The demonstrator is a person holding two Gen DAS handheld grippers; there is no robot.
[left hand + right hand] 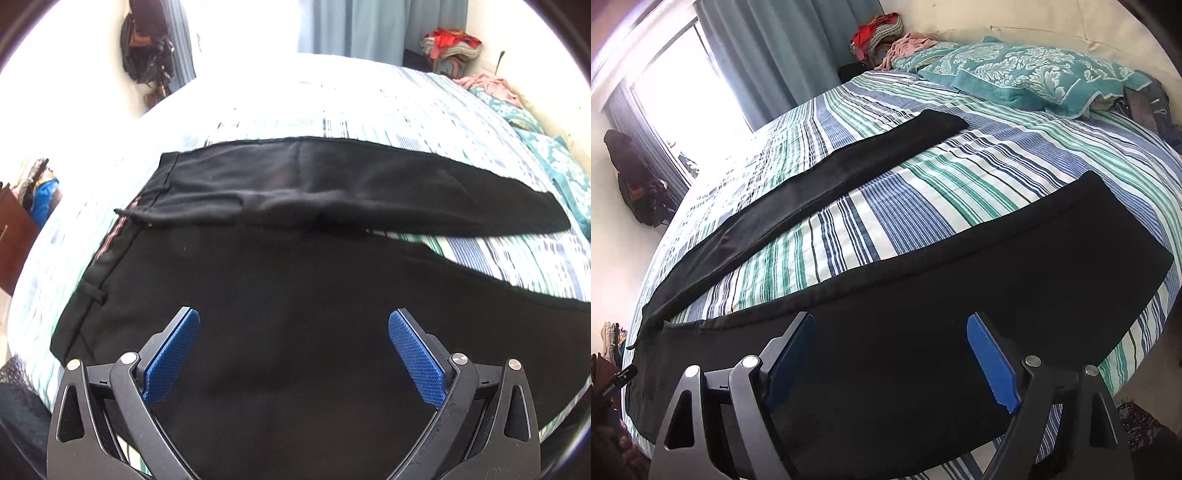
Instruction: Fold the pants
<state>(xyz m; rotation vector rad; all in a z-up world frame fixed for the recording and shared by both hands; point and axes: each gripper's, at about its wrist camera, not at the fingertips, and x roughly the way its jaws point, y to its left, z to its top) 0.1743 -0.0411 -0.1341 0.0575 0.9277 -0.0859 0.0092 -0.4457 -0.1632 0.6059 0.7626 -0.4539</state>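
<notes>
Black pants (295, 280) lie spread flat on a striped bed (369, 103), waistband (110, 251) to the left, the two legs splayed apart to the right. My left gripper (294, 325) is open and empty, hovering above the near leg by the seat. In the right wrist view the near leg (960, 280) lies under my right gripper (892, 332), which is open and empty; the far leg (812, 192) stretches away diagonally towards the pillows.
Teal patterned pillows (1015, 74) and loose clothes (908, 42) lie at the head of the bed. Blue curtains (783, 48) and a bright window stand beyond. A dark bag (147, 44) hangs on the wall; a wooden cabinet (11, 240) stands at left.
</notes>
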